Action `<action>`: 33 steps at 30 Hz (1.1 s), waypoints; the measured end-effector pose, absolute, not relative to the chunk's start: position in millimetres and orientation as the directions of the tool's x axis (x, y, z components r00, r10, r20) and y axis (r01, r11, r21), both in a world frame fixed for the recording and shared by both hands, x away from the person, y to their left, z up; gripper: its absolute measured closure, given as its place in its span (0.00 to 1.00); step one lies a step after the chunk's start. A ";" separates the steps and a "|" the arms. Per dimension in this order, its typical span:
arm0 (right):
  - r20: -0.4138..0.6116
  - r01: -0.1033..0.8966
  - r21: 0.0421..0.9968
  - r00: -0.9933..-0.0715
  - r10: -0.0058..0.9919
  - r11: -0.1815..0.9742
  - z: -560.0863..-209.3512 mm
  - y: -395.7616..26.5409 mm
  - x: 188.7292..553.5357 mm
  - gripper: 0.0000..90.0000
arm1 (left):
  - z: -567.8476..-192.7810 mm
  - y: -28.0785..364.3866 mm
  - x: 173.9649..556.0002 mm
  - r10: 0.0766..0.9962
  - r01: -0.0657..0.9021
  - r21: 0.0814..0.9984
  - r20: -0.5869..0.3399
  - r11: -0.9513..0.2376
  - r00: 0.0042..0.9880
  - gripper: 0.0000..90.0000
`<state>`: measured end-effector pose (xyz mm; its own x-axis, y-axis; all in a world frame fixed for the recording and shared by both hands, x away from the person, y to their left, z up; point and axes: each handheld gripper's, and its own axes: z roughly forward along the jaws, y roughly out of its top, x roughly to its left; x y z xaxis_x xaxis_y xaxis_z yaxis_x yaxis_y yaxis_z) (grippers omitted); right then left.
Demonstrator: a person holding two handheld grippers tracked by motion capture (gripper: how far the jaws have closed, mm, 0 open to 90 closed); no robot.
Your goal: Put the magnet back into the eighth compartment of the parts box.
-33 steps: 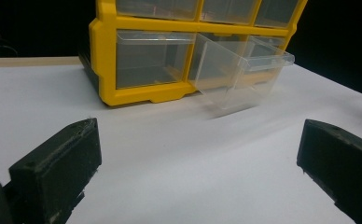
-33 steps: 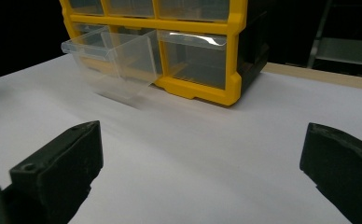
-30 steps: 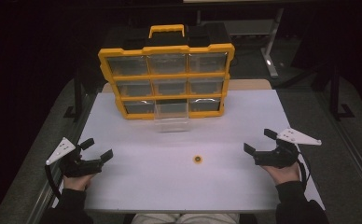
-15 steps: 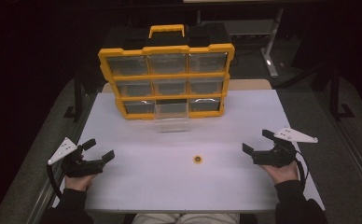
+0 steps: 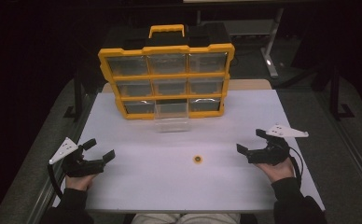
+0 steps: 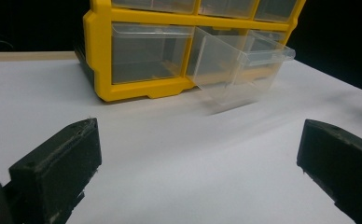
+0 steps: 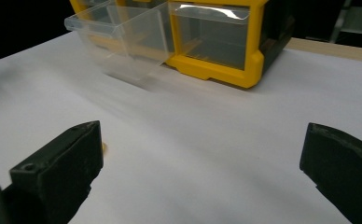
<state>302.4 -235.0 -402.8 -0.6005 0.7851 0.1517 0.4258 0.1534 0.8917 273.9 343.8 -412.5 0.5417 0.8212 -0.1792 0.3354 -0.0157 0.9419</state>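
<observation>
Nine-drawer yellow organizer (image 5: 166, 79), one clear drawer (image 5: 171, 114) pulled out, empty.

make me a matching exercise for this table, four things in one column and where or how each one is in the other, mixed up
Things:
1. small round orange ring
2. clear plastic drawer
3. yellow and black drawer organiser
4. left gripper

Places or states:
A. stands at the table's far edge
B. pulled out of the bottom row
C. lies alone mid-table
D. open, near the table's left edge

Pairs: 1-C, 2-B, 3-A, 4-D
</observation>
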 end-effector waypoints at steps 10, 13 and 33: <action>0.136 0.419 0.885 -0.649 0.749 0.203 -396.3 -218.4 305.7 0.00 | -412.6 343.2 273.7 0.820 0.338 0.941 -0.180 -0.017 0.543 0.00; 0.137 0.421 0.882 -0.658 0.740 0.211 -395.4 -213.9 307.0 0.00 | -412.6 343.2 273.6 0.820 0.338 0.941 -0.180 -0.017 0.543 0.00; 0.113 0.417 0.855 -0.730 0.674 0.309 -383.5 -179.1 315.0 0.00 | -412.5 343.1 273.3 0.822 0.337 0.941 -0.173 -0.025 0.543 0.00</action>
